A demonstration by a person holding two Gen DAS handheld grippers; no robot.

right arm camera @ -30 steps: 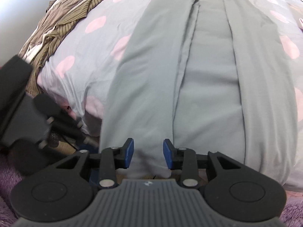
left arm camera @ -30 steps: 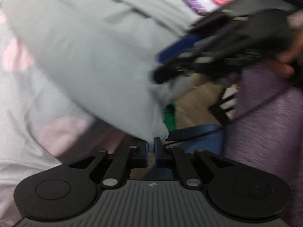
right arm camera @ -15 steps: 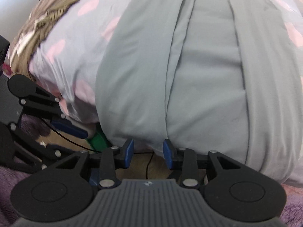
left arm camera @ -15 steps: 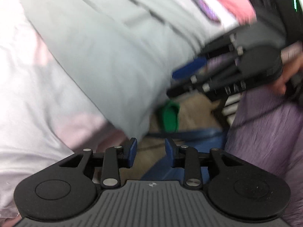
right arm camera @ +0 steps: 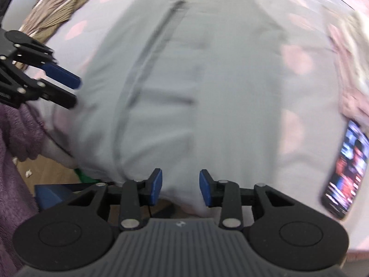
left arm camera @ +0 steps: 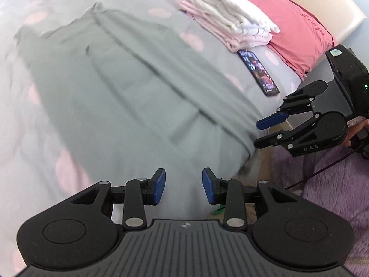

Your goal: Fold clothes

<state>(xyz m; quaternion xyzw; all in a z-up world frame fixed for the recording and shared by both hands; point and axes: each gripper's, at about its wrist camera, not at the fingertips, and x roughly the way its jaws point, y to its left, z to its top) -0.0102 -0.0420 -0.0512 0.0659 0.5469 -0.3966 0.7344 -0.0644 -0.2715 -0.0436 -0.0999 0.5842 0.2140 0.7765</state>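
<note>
A grey-green garment [left arm camera: 120, 87] lies spread lengthwise on the bed, its sides folded in, its near end draped over the bed's edge [right arm camera: 184, 106]. My left gripper [left arm camera: 183, 188] hovers above that near end, open, with nothing between its blue pads. My right gripper [right arm camera: 180, 188] is open too, above the same hem and holding nothing. Each gripper shows in the other's view: the right gripper [left arm camera: 267, 133] at the bed's right corner, the left gripper [right arm camera: 73, 92] at the left side.
A stack of folded white and pink clothes [left arm camera: 230, 25] and a pink pillow [left arm camera: 288, 27] sit at the bed's far right. A lit phone [left arm camera: 258, 72] lies beside the garment. Brown striped clothing [right arm camera: 60, 7] is heaped at the far left. A purple fleecy sleeve [left arm camera: 334, 180] shows near.
The left gripper, shut on the garment's hem a second ago, has opened and let it go. Both grippers have pulled back and risen, so more of the bed shows.
</note>
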